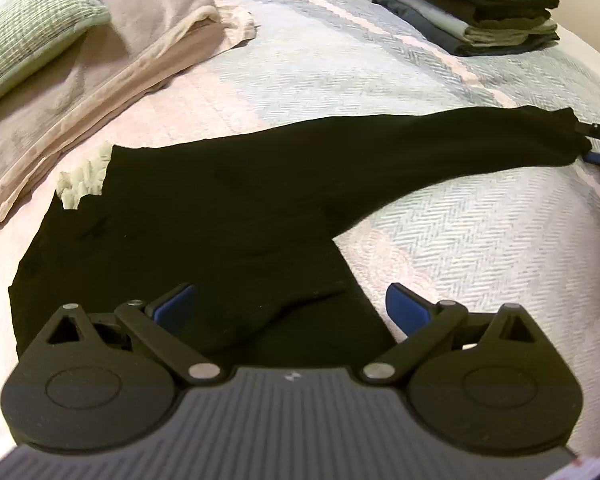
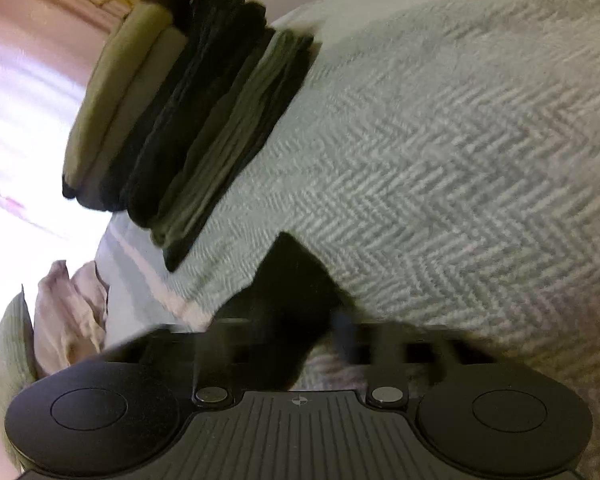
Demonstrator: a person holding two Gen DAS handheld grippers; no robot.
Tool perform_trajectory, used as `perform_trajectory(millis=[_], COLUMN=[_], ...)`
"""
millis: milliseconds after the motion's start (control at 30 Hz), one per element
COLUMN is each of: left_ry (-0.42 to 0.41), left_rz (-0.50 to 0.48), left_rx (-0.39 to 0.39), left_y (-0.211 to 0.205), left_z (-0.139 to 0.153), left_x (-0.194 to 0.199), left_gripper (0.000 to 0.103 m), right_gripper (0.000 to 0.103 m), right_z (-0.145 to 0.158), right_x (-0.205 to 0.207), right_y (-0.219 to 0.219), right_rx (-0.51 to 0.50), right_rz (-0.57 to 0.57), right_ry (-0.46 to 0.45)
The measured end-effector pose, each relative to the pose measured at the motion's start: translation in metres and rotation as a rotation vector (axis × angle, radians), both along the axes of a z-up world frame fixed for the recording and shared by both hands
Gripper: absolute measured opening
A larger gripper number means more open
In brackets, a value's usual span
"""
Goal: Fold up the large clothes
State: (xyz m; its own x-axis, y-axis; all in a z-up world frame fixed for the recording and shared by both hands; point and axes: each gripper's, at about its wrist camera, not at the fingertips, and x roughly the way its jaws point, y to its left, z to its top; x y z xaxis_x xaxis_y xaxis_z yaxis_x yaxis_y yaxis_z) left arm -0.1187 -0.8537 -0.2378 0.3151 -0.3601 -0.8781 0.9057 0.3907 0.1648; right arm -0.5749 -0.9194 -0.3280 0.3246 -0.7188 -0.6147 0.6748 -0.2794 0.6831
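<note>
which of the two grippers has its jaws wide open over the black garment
The left gripper: its blue pads stand far apart above the black garment. The right gripper is shut on the sleeve end.

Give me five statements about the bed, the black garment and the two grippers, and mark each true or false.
1. The left gripper is open above the black garment. True.
2. The right gripper is shut on the garment's far end. True.
3. The stack of folded clothes sits on the floor. False: it rests on the bedspread.
4. The black garment is already folded on the stack. False: it lies spread out on the bed.
5. A green pillow lies at the bed's far left. True.
</note>
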Motion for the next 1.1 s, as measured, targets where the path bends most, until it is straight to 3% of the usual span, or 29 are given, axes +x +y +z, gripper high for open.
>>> perform_trajectory(millis=[133, 300, 467, 600, 700, 800, 933, 1000, 1100], left_ry=[-0.010, -0.025, -0.041, -0.051, -0.068, -0.052, -0.048, -0.029, 0.006], left_rz=[-0.001, 0.046, 0.118, 0.184, 0.238, 0.290, 0.321, 0.342, 0.357], left_rx=[-0.018, -0.059, -0.115, -0.132, -0.111, -0.071, -0.039, -0.035, -0.040], left_y=[0.006, 0.039, 0.111, 0.189, 0.255, 0.314, 0.368, 0.387, 0.401], left_z=[0.010, 0.031, 0.052, 0.058, 0.058, 0.047, 0.029, 0.019, 0.010], left_x=[0.004, 0.024, 0.062, 0.101, 0.136, 0.171, 0.201, 0.211, 0.220], left_gripper=[0.099, 0.099, 0.099, 0.099, 0.099, 0.099, 0.099, 0.099, 0.099], right_gripper=[0.002, 0.002, 0.002, 0.002, 0.002, 0.002, 0.002, 0.002, 0.002], right_z=[0.045, 0.124, 0.193, 0.221, 0.190, 0.114, 0.052, 0.043, 0.055], right_x=[0.015, 0.098, 0.253, 0.403, 0.514, 0.597, 0.636, 0.639, 0.636], right_y=[0.004, -0.007, -0.007, 0.037, 0.091, 0.125, 0.145, 0.148, 0.151], right_rx=[-0.032, -0.128, -0.359, -0.592, -0.666, -0.530, -0.384, -0.354, -0.364], right_rz=[0.029, 0.193, 0.441, 0.631, 0.830, 0.948, 0.997, 0.990, 0.969], right_ry=[0.082, 0.234, 0.262, 0.185, 0.144, 0.167, 0.229, 0.246, 0.265])
